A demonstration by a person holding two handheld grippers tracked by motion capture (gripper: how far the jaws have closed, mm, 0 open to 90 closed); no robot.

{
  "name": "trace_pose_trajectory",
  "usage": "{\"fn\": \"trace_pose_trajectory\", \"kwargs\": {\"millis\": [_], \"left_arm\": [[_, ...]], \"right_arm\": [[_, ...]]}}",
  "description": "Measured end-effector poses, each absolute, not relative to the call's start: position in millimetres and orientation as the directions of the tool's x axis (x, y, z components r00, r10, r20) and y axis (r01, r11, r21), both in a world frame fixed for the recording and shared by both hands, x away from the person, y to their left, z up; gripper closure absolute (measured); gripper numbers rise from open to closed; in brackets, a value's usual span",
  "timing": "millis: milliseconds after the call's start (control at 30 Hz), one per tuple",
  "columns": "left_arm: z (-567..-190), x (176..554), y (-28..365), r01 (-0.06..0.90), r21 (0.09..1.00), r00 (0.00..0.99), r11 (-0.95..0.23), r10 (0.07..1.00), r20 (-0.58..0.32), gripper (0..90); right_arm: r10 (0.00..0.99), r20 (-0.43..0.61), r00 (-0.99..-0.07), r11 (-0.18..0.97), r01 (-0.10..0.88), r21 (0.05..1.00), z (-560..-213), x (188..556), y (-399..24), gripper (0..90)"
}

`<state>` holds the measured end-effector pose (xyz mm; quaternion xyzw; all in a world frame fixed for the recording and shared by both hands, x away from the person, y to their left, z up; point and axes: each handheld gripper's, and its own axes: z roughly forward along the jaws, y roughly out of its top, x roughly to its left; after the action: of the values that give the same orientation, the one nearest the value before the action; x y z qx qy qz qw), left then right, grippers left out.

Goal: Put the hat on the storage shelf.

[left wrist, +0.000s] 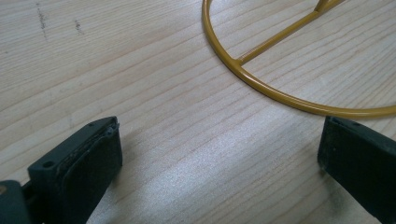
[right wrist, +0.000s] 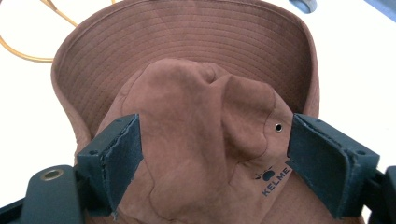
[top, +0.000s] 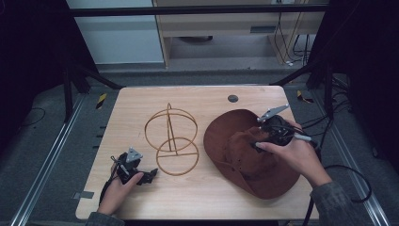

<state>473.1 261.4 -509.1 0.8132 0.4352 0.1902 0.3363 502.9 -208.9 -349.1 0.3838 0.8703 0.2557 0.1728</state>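
Note:
A brown brimmed hat (top: 235, 160) lies crown up on the right half of the wooden table (top: 197, 200). Just above its crown, my right gripper (top: 259, 141) is held in a hand. In the right gripper view the jaws of my right gripper (right wrist: 212, 154) stand wide on either side of the creased crown of the hat (right wrist: 196, 56), open around it. A yellow wire stand (top: 171, 136), made of an upright ring on a flat ring, sits mid-table. My left gripper (top: 150, 175) rests near the front left, open and empty. The left gripper (left wrist: 219, 154) points at the stand's base ring (left wrist: 261, 88).
A round grey grommet (top: 233, 98) sits near the table's far edge. Cables trail off the table's right side (top: 348, 174). Bare wood lies between the stand and the front edge. Black frame posts stand at both back corners.

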Motion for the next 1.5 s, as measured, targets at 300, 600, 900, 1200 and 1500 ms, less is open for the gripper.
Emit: {"fn": "trace_pose_trajectory", "kwargs": {"millis": [300,600,900,1200,1500], "left_arm": [[-509,473,261,0.58,0.712,0.549,-0.395,0.836,0.017,0.0],[-509,473,261,0.58,0.712,0.549,-0.395,0.836,0.017,0.0],[-509,473,261,0.58,0.712,0.549,-0.395,0.836,0.017,0.0],[-509,473,261,0.58,0.713,0.549,-0.395,0.836,0.017,0.0],[-509,473,261,0.58,0.712,0.549,-0.396,0.836,0.017,0.0]], "right_arm": [[0.746,-0.096,-0.659,0.612,0.621,0.489,-351,527,-194,14.6],[0.748,-0.073,-0.659,0.622,0.659,0.424,-368,541,-190,14.5],[0.74,-0.039,-0.671,0.634,0.678,0.372,-383,545,-184,17.2],[0.726,-0.031,-0.686,0.647,0.669,0.366,-388,547,-184,23.5],[0.73,-0.021,-0.683,0.644,0.677,0.357,-391,551,-186,31.5]]}}
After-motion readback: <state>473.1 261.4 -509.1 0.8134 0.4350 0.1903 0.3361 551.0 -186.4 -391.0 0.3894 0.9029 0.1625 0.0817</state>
